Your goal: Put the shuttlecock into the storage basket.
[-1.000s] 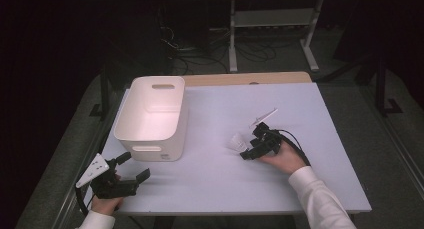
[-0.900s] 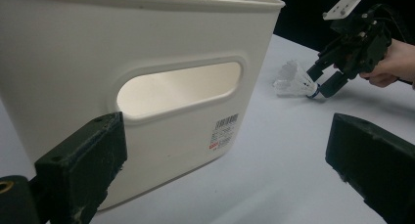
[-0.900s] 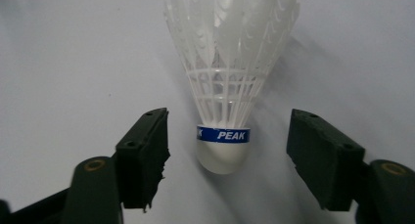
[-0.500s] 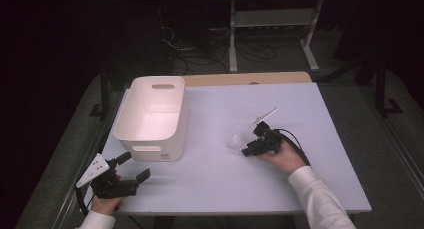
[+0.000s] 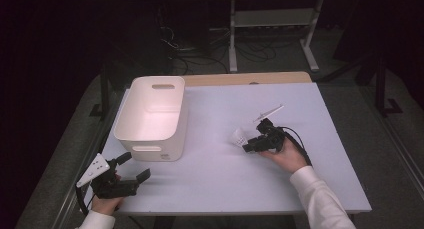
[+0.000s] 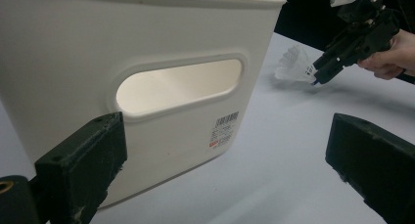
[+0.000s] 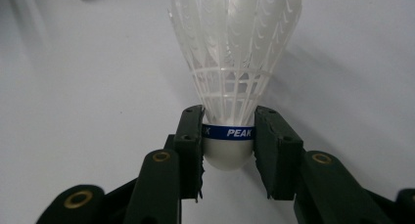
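1 shuttlecock [image 7: 228, 82], 1 white bin [image 5: 152, 116]

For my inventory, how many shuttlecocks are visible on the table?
1: the shuttlecock lies right of the white bin, clamped at its cork by the right tool. Others may be hidden inside the bin.

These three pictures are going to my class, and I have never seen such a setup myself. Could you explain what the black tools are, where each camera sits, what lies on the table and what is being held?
A person holds a hand-operated two-jaw clamp in each hand. The high view looks down on the table from above. The other two cameras ride on the clamps and look along their jaws.

On the table stands a white bin with handle slots. The left gripper is open, near the bin's side. The right gripper has just closed on a white shuttlecock, pinching its rounded base at the blue band, feathers pointing away. The left gripper view also shows this farther off.
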`<state>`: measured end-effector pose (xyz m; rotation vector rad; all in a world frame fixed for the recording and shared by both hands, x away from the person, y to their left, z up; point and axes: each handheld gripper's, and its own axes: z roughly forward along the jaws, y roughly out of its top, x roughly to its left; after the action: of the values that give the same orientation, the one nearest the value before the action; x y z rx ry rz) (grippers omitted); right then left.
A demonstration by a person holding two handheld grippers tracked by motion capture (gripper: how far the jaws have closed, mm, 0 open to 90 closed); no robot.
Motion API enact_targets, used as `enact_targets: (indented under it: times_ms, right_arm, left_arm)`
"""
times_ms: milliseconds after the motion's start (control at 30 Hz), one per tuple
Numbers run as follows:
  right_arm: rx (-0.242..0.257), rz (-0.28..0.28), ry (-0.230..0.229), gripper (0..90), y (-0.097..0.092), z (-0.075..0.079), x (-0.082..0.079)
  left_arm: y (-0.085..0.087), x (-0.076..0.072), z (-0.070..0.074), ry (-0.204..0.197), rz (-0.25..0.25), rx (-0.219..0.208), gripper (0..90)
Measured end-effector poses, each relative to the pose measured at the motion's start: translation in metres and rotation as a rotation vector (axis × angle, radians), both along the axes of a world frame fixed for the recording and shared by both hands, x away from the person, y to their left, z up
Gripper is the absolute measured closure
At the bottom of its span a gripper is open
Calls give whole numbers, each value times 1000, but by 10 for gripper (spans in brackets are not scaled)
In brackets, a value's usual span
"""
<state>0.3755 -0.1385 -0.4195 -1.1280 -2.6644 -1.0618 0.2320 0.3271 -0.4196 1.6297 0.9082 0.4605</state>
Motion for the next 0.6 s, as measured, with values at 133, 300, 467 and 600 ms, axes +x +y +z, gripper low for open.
enact_targets:
  times_ms: [133,300,467,600]
  right_arm:
    - [12,6,-21,638,2,8,-1]
    - [26,20,-36,638,7,20,-2]
    - [37,17,-44,637,12,28,-2]
    - [50,21,-52,638,15,33,-2]
  left_arm:
    - [1,0,0,4,-2,12,14]
    - [1,0,0,4,-2,13,14]
    - [0,0,1,19,5,15,14]
    - [-2,0,1,32,17,51,13]
